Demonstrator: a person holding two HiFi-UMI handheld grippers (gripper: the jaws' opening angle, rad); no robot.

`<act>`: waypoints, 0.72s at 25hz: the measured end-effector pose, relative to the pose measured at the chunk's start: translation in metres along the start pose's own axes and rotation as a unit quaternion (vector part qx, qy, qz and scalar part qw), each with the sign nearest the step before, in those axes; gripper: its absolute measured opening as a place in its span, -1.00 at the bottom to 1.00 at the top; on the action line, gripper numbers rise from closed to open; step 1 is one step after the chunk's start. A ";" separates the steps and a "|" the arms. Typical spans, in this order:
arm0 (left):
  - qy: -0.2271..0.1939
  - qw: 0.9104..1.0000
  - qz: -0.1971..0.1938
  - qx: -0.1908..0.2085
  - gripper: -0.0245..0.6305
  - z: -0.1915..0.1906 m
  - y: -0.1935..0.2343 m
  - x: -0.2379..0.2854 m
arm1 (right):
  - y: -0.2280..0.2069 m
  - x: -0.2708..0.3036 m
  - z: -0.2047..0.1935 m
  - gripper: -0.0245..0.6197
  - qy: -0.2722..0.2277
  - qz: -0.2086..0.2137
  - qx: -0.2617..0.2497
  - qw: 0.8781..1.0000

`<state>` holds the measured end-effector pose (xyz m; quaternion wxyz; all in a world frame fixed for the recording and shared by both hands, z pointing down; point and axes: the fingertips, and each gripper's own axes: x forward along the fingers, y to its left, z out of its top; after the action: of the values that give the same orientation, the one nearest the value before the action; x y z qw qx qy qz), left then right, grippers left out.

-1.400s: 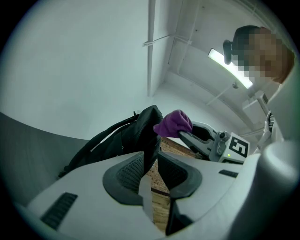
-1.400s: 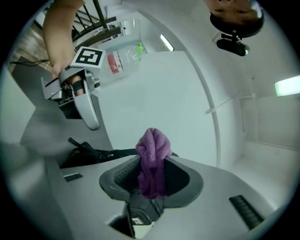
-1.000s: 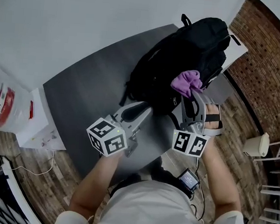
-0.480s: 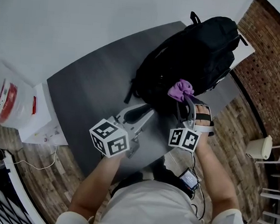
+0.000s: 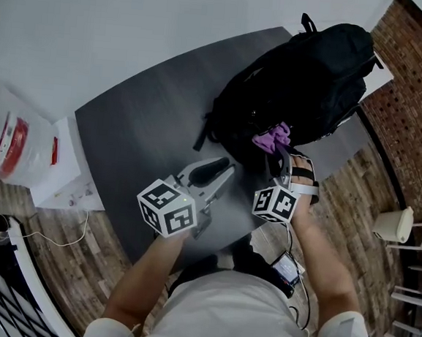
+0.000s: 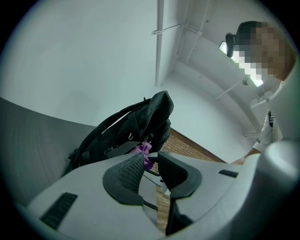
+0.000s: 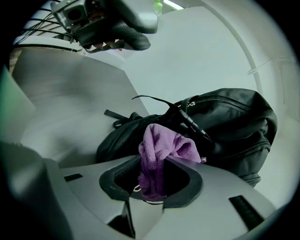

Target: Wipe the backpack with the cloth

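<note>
Two grippers were out over the near part of the grey counter (image 5: 140,136). The right gripper (image 5: 280,154) had its fingers (image 7: 180,180) closed on the purple cloth (image 7: 161,145), which stood bunched up out of them. The top of the cloth met the near side of the black backpack (image 5: 307,77). The backpack lay on its side at the far right end of the counter. The left gripper (image 5: 222,166) was just left of the right one, low over the counter and pointed at the backpack. Its fingers (image 6: 129,171) stood a narrow gap apart with nothing between them; they touched neither backpack nor cloth
</note>
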<state>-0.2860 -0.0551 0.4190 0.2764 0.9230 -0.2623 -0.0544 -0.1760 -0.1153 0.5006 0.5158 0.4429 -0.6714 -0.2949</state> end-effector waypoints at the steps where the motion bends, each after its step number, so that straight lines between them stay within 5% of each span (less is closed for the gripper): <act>1: 0.001 1.000 0.001 -0.001 -0.64 -0.001 0.001 -0.001 | 0.003 0.001 0.000 -0.50 0.000 0.002 0.000 1.000; 18: 0.021 0.999 0.008 -0.030 -0.64 -0.028 0.017 0.003 | 0.023 0.000 0.001 -0.50 0.004 -0.001 -0.003 1.000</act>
<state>-0.2843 -0.0554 0.4524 0.3098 0.9132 -0.2617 -0.0402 -0.1833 -0.1050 0.5200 0.5197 0.4430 -0.6680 -0.2955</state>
